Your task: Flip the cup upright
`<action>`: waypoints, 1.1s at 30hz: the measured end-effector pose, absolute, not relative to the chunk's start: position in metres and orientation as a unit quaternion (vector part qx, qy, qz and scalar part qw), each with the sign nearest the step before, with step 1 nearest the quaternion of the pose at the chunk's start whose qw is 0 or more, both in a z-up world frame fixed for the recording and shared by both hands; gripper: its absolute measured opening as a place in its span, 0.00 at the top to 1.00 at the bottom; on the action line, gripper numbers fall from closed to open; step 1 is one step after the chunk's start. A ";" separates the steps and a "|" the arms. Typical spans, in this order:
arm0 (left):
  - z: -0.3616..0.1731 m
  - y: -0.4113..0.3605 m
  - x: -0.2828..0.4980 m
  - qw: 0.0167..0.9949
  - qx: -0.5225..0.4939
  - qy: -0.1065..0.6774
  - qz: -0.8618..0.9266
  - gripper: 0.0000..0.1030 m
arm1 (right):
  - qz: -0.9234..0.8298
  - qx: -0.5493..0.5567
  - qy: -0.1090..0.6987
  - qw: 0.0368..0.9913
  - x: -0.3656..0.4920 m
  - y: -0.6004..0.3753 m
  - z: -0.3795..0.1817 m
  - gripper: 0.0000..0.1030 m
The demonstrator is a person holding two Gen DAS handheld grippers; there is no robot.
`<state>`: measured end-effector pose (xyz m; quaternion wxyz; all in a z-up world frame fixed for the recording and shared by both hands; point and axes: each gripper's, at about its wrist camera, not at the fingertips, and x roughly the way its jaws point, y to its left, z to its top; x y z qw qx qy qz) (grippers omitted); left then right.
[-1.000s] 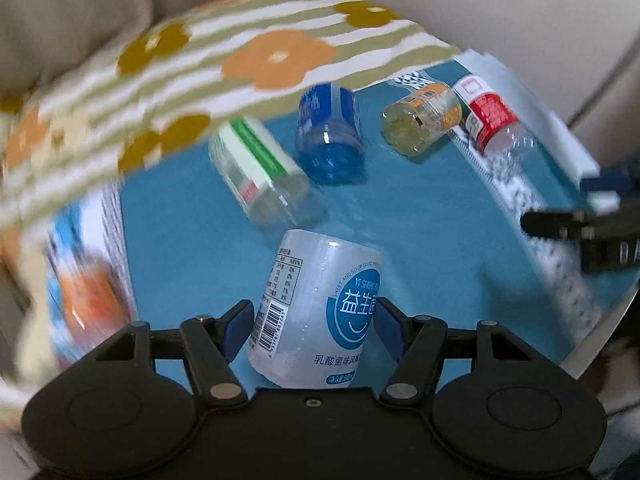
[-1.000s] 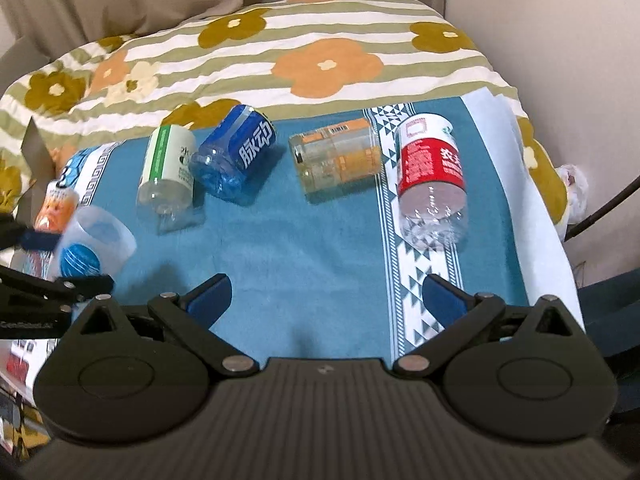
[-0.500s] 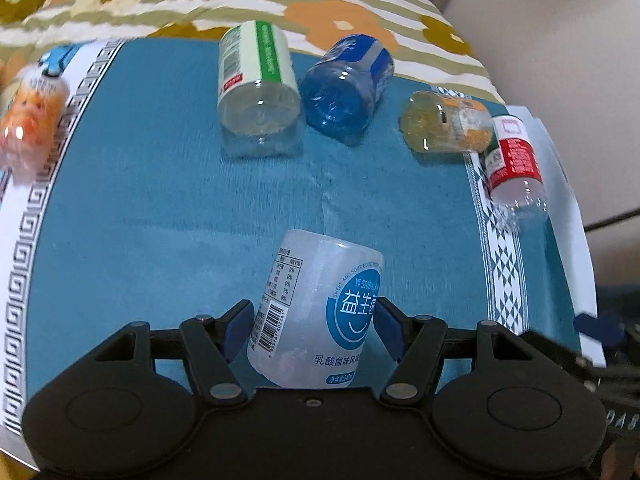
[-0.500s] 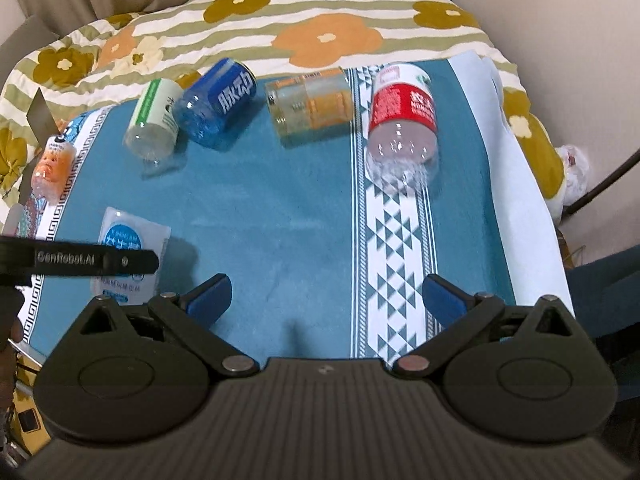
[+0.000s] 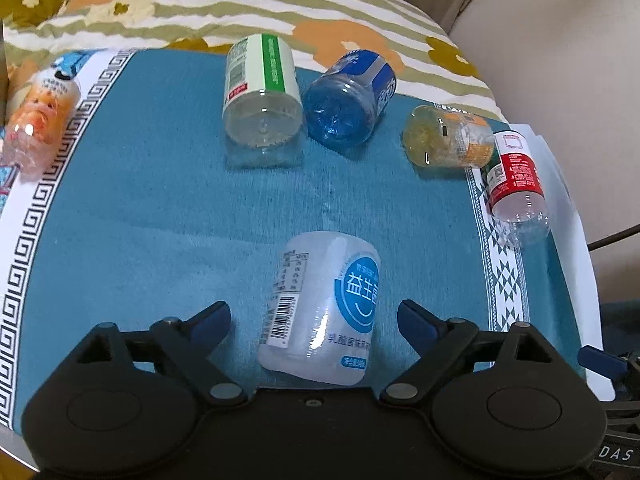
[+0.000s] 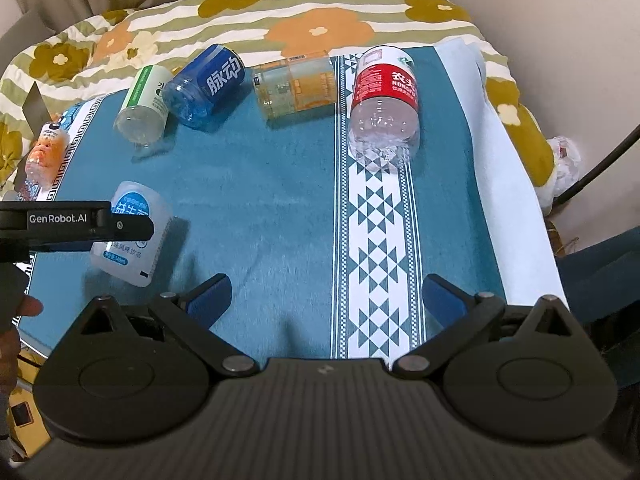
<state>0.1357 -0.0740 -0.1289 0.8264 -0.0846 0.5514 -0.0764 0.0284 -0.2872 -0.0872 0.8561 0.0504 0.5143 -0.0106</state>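
A translucent white cup with a blue round label point(image 5: 320, 308) stands on the teal cloth point(image 5: 160, 216), between the fingers of my left gripper point(image 5: 314, 320). The jaws are open, with a gap on each side of the cup. In the right wrist view the same cup point(image 6: 128, 232) sits at the left, partly hidden behind the left gripper's finger point(image 6: 76, 220). My right gripper point(image 6: 326, 300) is open and empty, above the cloth near its front edge.
Several cut bottle cups lie on their sides at the back: green-labelled point(image 5: 260, 96), blue point(image 5: 348, 104), yellow-orange point(image 5: 448, 140), red-labelled point(image 5: 516, 188), and a peach one point(image 5: 38, 116) at the left edge. A floral striped blanket point(image 6: 280, 12) lies behind.
My left gripper has set the cup down on the cloth and opened its jaws off it. The view has swung from tilted to level. My right gripper stays open.
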 end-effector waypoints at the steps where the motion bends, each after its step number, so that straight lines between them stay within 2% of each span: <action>1: -0.127 -0.075 0.135 0.828 -0.081 0.549 -0.076 0.10 | -0.011 0.050 0.514 0.857 0.027 -0.287 -0.087 0.00; 11: -0.093 -0.080 0.109 0.855 -0.054 0.512 -0.065 0.07 | 0.020 0.062 0.498 0.865 0.023 -0.290 -0.075 0.00; 14: -0.077 -0.077 0.098 0.864 -0.037 0.499 -0.051 0.00 | 0.038 0.064 0.498 0.864 0.027 -0.287 -0.066 0.00; 23: -0.039 -0.042 0.062 0.899 0.013 0.434 -0.050 0.00 | 0.085 0.113 0.512 0.847 0.059 -0.268 -0.041 0.00; 33: -0.046 0.013 0.053 0.902 -0.011 0.427 -0.067 0.00 | 0.083 0.196 0.571 0.793 0.119 -0.227 -0.073 0.00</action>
